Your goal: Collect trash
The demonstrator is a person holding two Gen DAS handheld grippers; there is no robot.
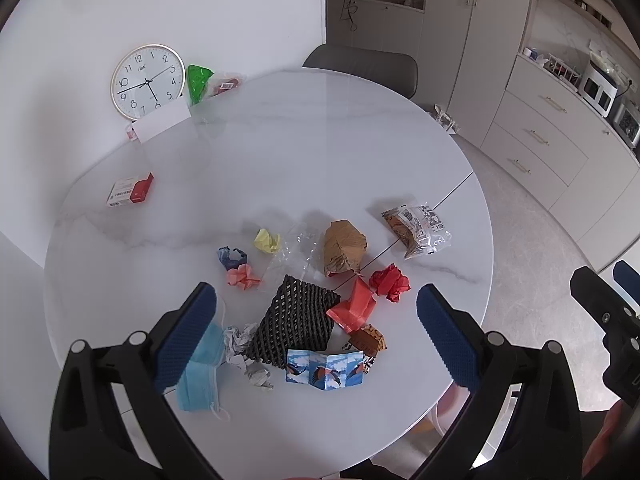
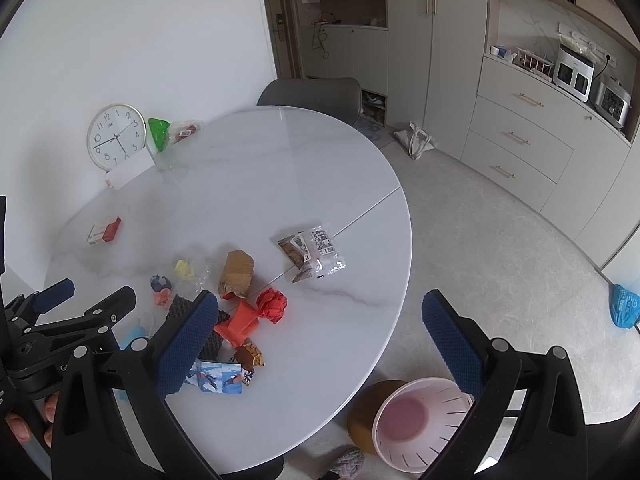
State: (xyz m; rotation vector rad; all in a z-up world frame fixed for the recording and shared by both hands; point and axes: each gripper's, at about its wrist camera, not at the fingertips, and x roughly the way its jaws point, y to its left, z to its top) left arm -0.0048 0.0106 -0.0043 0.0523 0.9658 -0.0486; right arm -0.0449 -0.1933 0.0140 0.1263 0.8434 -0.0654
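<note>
Trash lies in a heap on the round white table: a black foam mesh, a blue face mask, a bird-print paper, orange-red paper, a red paper ball, a brown paper bag and a snack packet. My left gripper hovers open above the mesh. My right gripper is open over the table's near right edge, beside the red paper ball. A pink bin stands on the floor under that edge.
A wall clock, a green bag, a white card and a red box sit at the table's far left. A grey chair stands behind the table. Cabinets line the right wall; a blue bag lies on the floor.
</note>
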